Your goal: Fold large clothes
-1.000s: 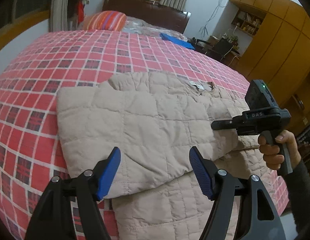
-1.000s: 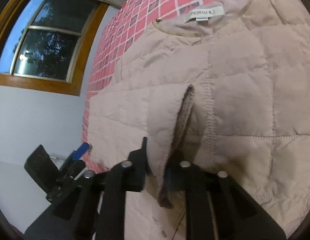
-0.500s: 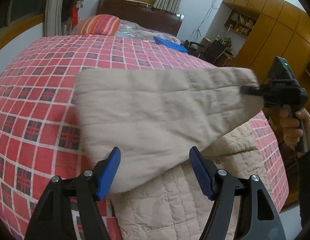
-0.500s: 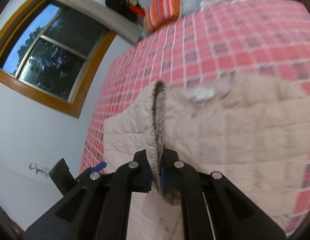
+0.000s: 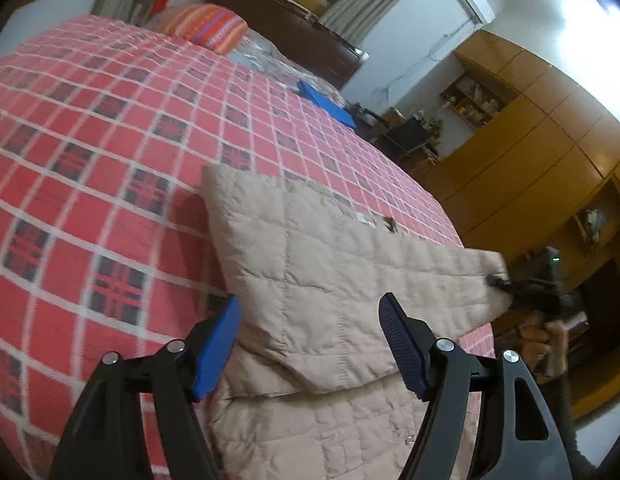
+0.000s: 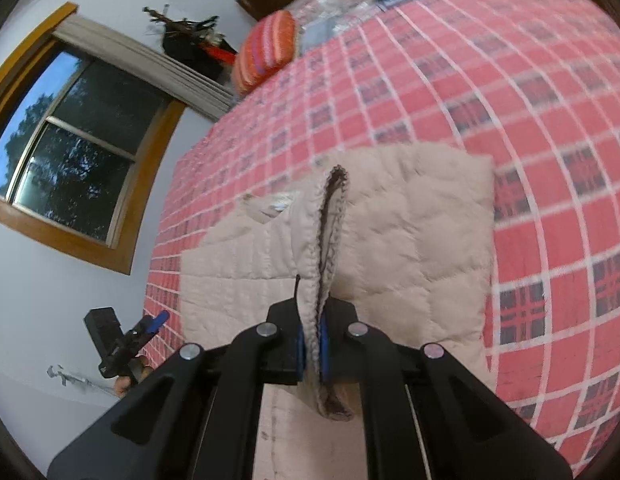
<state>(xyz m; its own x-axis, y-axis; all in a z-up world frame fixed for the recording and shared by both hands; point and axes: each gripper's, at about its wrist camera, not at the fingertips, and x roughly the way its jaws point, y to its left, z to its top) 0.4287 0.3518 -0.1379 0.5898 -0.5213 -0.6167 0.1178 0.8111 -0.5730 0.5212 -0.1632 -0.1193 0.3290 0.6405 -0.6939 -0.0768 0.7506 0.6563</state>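
A beige quilted jacket (image 5: 329, 280) lies on a bed covered with a red checked bedspread (image 5: 110, 152), partly folded so that one panel is doubled over the rest. The right gripper (image 6: 311, 344) is clamped on the jacket's cuffed edge, its blue pads pressed together with the fabric between them, and the held corner is lifted off the bed. Seen from the left wrist, that same gripper (image 5: 505, 282) pinches the far right corner of the upper layer, with the person's hand (image 5: 549, 340) on its handle, blurred. The left gripper (image 5: 310, 332) hovers above the near edge of the jacket with its blue-padded jaws spread wide and nothing between them; from the right wrist it (image 6: 160, 318) appears small at the bed's left side. A white neck label (image 6: 276, 208) shows at the collar. Farther up the bed rest an orange striped pillow (image 5: 208, 26) and a blue folded item (image 5: 325, 100), both well apart from the jacket. A dark wooden headboard (image 5: 286, 28), a wooden wardrobe (image 5: 541, 152) and a window (image 6: 66, 152) surround the bed.
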